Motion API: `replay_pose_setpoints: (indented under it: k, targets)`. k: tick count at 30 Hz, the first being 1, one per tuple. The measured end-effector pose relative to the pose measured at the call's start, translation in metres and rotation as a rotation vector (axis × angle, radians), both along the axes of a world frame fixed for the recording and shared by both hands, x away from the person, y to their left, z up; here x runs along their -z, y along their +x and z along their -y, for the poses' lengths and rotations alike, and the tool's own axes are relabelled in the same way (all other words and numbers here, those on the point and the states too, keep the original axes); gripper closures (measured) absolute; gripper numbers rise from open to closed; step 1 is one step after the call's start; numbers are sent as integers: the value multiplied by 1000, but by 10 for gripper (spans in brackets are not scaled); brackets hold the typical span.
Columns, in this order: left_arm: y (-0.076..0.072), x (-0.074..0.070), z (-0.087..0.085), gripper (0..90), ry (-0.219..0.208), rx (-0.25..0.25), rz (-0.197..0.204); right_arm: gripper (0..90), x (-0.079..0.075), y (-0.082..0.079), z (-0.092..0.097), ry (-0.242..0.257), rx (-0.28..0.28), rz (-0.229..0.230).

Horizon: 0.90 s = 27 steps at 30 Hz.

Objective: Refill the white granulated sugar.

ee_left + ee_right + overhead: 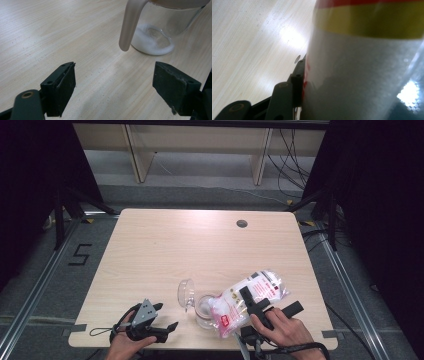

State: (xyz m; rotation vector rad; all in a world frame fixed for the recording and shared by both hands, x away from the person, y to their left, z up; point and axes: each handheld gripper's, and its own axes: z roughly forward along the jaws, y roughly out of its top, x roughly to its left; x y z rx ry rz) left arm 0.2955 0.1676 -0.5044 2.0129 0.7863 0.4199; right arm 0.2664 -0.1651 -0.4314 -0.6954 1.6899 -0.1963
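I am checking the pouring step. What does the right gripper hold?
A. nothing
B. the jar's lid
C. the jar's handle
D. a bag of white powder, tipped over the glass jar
D: the right gripper clamps the bag, its low end at the jar.

This looks like a lab or recording studio rather than a home. A plain light-wood table (200, 245) stands alone on grey carpet, flanked left and right by black curtains (30, 180). Metal rails (35, 290) run along the floor on both sides, a taped number marks the floor (80, 254) at left, and loose cables (292, 155) trail at far right.
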Motion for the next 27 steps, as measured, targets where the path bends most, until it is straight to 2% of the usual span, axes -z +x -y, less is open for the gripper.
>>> replay_pose_setpoints:
  k: [10, 12, 20, 23, 24, 27]
  targets:
    - [-1, 0, 1, 181, -9, -4, -4, 555, 0, 0, 0, -1, 3, -9]
    - [-2, 1, 2, 182, -20, -13, -20, 556, 0, 0, 0, 0, 6, -10]
    - [-2, 0, 2, 182, -20, -12, -21, 558, 0, 0, 0, -2, 9, -14]
    - [-1, -1, 0, 181, -2, -11, -9, 558, 0, 1, 1, 1, 11, -18]
    - [-2, 0, 1, 182, -16, -9, -16, 558, 0, 1, 1, 0, 12, -17]
    - [-2, 0, 1, 181, -14, -9, -16, 559, -2, 0, 1, 1, 9, -16]
